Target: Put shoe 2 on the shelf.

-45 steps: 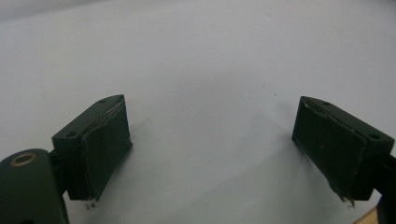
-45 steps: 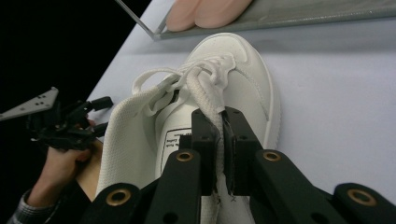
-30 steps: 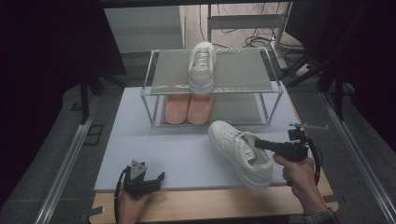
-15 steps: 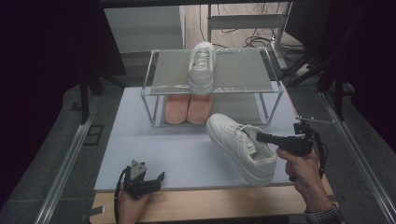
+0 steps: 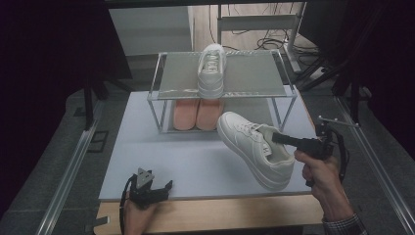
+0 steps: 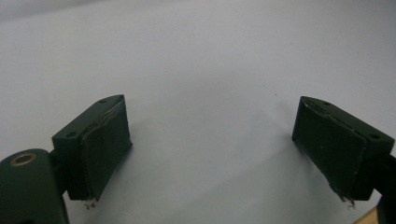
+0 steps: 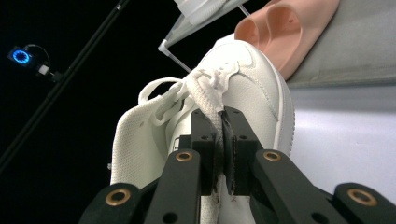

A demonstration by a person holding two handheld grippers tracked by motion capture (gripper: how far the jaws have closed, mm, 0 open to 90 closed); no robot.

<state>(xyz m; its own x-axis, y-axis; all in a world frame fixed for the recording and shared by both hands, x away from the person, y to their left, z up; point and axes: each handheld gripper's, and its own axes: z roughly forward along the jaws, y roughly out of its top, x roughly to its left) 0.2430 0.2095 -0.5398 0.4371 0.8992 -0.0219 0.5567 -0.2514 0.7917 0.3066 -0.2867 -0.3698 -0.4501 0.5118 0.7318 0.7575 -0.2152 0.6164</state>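
White sneaker (image 5: 255, 149), high view: held tilted above the tabletop (image 5: 161, 161), in front of the shoe rack (image 5: 225, 78), by the right tool (image 5: 275, 138).
Left tool (image 6: 210, 140), left gripper view: spread, nothing held, above bare tabletop.
Grip, right gripper view: jaws pinched on the tongue and lace (image 7: 205, 93); light, soft, sag is judged likely.

No text, label, brand, number or sign can be read on anything here.
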